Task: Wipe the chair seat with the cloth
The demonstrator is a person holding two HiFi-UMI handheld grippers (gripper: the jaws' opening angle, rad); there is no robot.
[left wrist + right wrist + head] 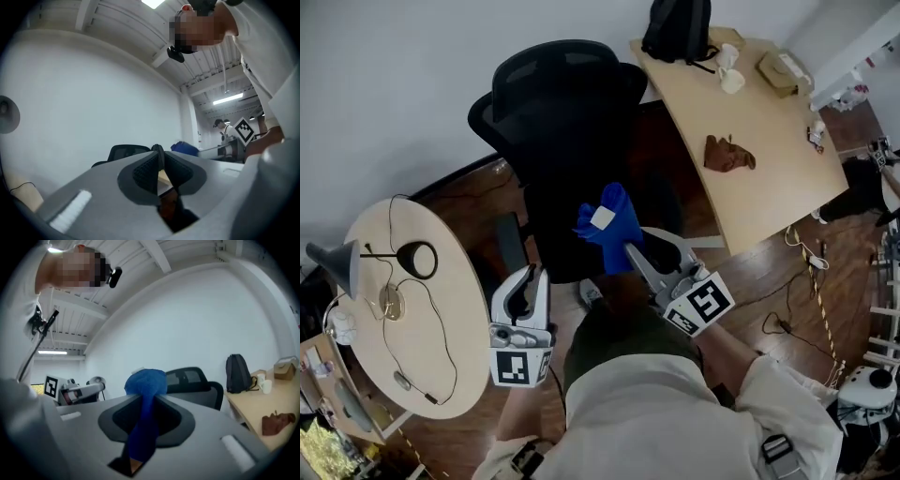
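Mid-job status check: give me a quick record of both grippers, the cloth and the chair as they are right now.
left gripper: shut, nothing between its jaws
right gripper: shut on the cloth
cloth: blue, bunched, sticking out past the jaw tips, over the seat; contact with the seat unclear
chair: black office chair, straight ahead of the person
desk: at right, with a backpack on its far end
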